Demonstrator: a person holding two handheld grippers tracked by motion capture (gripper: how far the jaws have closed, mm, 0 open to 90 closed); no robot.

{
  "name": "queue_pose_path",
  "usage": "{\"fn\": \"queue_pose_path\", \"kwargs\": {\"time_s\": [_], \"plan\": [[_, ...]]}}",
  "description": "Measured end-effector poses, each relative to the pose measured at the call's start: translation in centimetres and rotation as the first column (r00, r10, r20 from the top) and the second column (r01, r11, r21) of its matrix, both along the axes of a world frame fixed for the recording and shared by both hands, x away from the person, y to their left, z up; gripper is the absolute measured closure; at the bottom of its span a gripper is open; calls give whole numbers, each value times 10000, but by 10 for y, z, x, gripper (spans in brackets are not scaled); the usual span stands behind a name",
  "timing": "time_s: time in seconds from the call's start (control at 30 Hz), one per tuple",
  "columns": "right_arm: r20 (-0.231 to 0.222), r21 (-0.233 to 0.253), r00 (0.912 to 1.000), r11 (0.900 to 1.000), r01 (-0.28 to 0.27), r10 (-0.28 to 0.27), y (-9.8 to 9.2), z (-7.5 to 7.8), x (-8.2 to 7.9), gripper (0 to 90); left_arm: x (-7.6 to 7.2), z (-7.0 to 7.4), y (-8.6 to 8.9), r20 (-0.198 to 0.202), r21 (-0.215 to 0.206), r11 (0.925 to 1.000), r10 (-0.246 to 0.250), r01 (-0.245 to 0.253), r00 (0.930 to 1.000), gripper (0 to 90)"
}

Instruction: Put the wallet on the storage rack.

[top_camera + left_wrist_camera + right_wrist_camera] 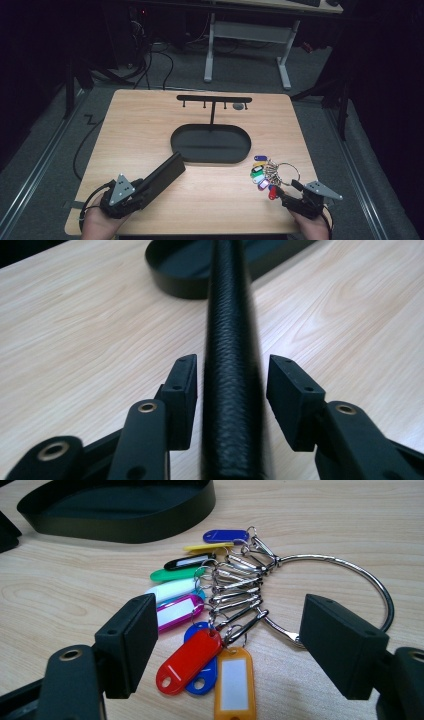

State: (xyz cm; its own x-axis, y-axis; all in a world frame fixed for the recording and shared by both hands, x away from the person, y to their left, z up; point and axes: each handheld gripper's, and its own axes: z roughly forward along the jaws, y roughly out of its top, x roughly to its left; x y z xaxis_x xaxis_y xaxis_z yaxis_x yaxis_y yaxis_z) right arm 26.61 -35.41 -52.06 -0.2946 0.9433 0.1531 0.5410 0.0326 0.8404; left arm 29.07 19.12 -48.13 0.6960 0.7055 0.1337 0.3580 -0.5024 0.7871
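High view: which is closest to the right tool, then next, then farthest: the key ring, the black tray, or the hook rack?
From the right tool:
1. Key ring, just ahead of it, near the table's right edge.
2. Black tray, mid-table.
3. Hook rack, at the far edge.

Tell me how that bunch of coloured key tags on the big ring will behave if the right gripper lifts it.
The key tags would probably dangle and swing, each hanging from its own clip. The metal ring looks stiff but thin and smooth, so it may slip between the jaws.
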Motion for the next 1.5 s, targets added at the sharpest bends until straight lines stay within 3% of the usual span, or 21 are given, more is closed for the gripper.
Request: {"fn": "queue_pose_path", "kwargs": {"time_s": [0.3,0.53,0.6,0.77,0.87,0.93,1.07,1.17,1.3,1.5], "plan": [[63,86,10000,10000,4,-4,-3,1,-1,239,14,11,-4,-913,424,9990,-106,145,9958,620],[109,117,9999,9999,-20,18,-3,2,-1,239,17,15,-13,-1088,952,9947,-281,386,9937,672],[124,123,9999,9999,-22,20,-3,2,-1,239,16,16,-17,-946,1166,9918,-417,526,9946,712],[158,126,9999,9999,-22,20,-4,2,-1,239,11,24,-31,-110,2353,9683,-831,834,9965,735],[183,117,9998,9999,-26,24,-5,2,-1,239,9,28,-36,66,2482,9624,-1159,1106,9932,736],[167,134,9999,9999,-7,5,-5,3,-1,239,7,31,-40,388,2589,9586,-1329,1185,9904,737],[165,148,9999,9999,19,-22,-6,3,-2,239,4,37,-46,850,2732,9513,-1715,1426,9815,737],[179,143,9998,9999,21,-23,-6,3,-2,239,7,41,-53,1195,3119,9364,-2063,1606,9712,737],[212,153,9998,9999,39,-43,-7,4,-2,239,13,46,-58,1454,3212,9318,-2251,1692,9634,737],[189,158,9998,9999,68,-71,-8,3,-2,239,23,57,-71,1968,3456,9183,-2721,1931,9419,736]]}}
